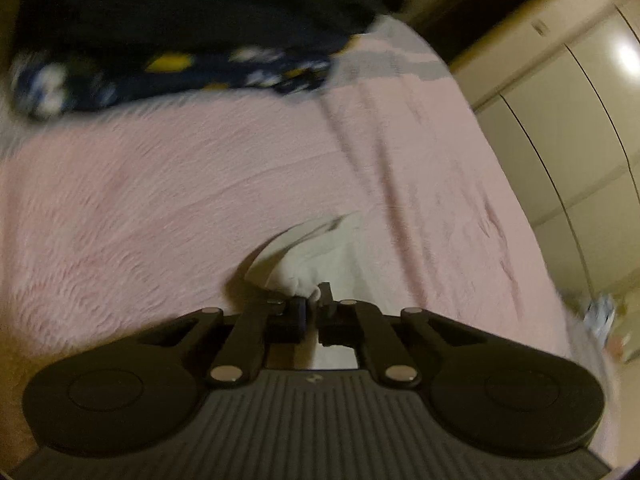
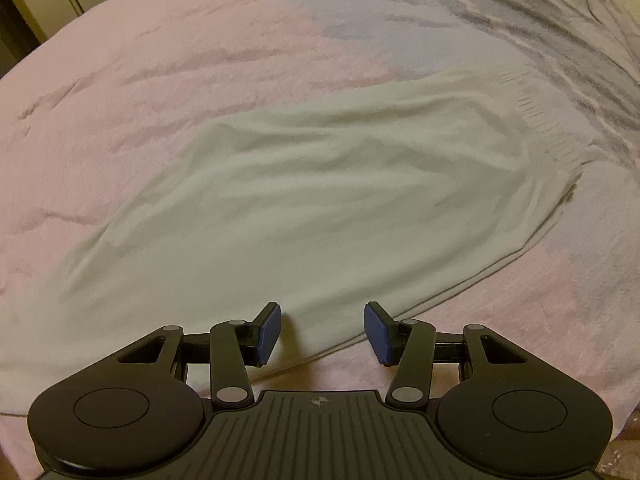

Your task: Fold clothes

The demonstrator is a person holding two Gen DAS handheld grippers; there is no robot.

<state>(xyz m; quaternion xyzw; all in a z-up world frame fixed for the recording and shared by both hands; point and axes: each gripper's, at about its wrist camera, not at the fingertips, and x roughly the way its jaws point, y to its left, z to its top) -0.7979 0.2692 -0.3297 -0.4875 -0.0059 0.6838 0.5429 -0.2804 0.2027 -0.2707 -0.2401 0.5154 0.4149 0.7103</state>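
A white garment (image 2: 304, 200) lies spread and rumpled across a pink blanket (image 2: 120, 92), filling the middle of the right wrist view from about 9 o'clock round to 3 o'clock. Its ribbed hem (image 2: 540, 120) sits at roughly 2 o'clock, and one long edge runs down from there toward 6 o'clock, ending close in front of the tool.

The right gripper (image 2: 322, 330) has its jaws spread wide, the blue pads (image 2: 269, 332) well apart with nothing between them. It hangs over the near edge of the garment; whether the tips touch the cloth cannot be told.

In the left wrist view, the left gripper (image 1: 313, 306) is pressed together on a bunched fold of the same white garment (image 1: 320, 252), which rises from the fingertips toward 12 o'clock and curls off toward 1 o'clock. The cloth is pinched right at the tips.

Beyond it the pink blanket (image 1: 160, 200) stretches to 9 o'clock. At 11 o'clock a dark blue patterned cloth (image 1: 160, 76) with white and yellow marks lies on the blanket, blurred, with a darker mass behind it. At 2 to 3 o'clock stands a pale wardrobe (image 1: 560, 120) with glossy doors.
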